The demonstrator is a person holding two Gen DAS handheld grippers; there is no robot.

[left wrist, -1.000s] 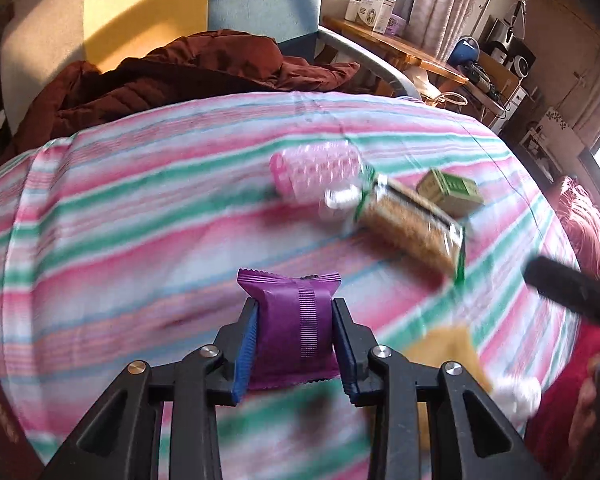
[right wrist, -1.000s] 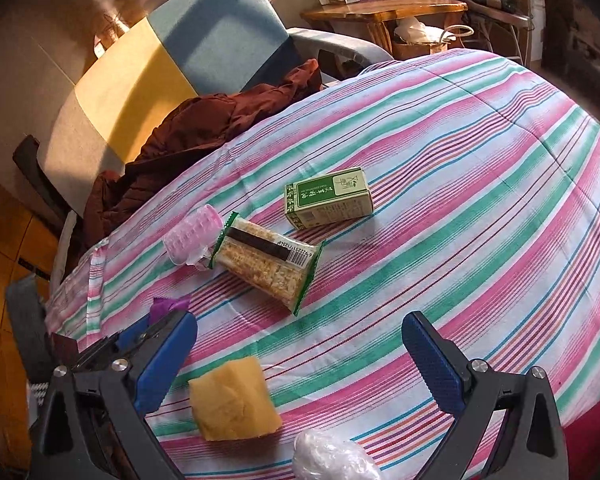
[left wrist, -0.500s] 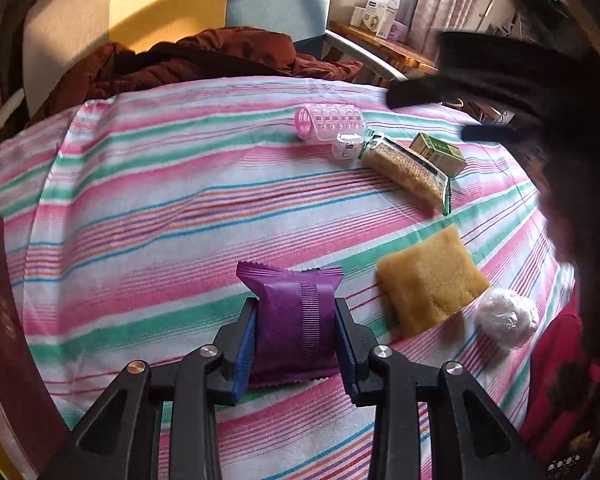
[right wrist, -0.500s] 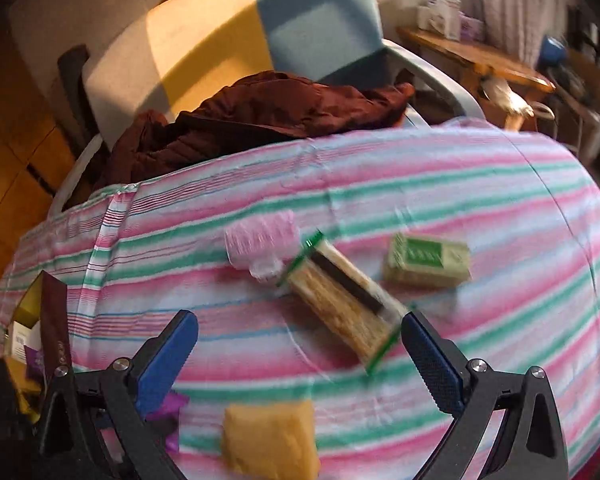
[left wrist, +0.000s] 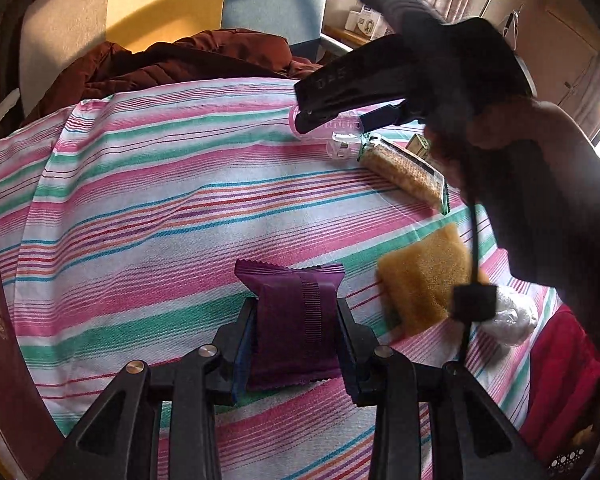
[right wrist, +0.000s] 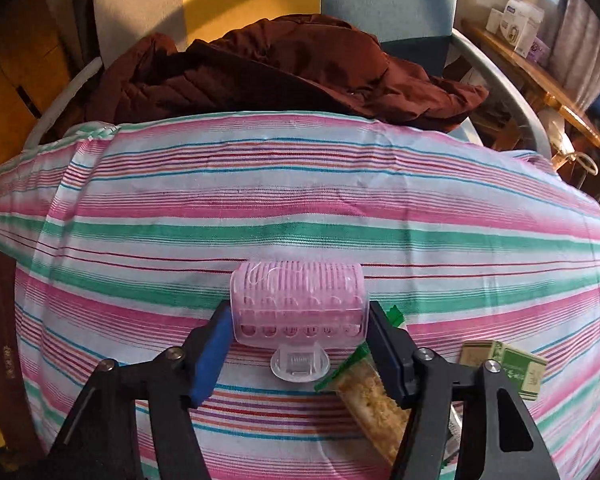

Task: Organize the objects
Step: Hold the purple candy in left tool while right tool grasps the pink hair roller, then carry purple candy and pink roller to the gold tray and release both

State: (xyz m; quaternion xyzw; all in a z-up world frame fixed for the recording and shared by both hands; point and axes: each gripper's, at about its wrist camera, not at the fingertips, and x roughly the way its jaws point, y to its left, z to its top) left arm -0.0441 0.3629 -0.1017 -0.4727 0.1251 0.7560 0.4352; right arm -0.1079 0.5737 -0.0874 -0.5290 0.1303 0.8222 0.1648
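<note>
At lower centre, the left gripper [left wrist: 296,344] pinches the purple snack packet [left wrist: 294,326]. The right gripper [right wrist: 300,340], its jaws just closing, brackets the pink hair roller [right wrist: 299,303] on the striped cloth [right wrist: 300,208], pads at both ends.

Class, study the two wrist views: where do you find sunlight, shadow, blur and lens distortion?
Left wrist view: window glare at the right edge, the person's arm a dark, soft silhouette, a sun patch on the chair. Right wrist view: fisheye bows the cloth stripes, the snack bar is blurred, and the roller is sharp.
</note>
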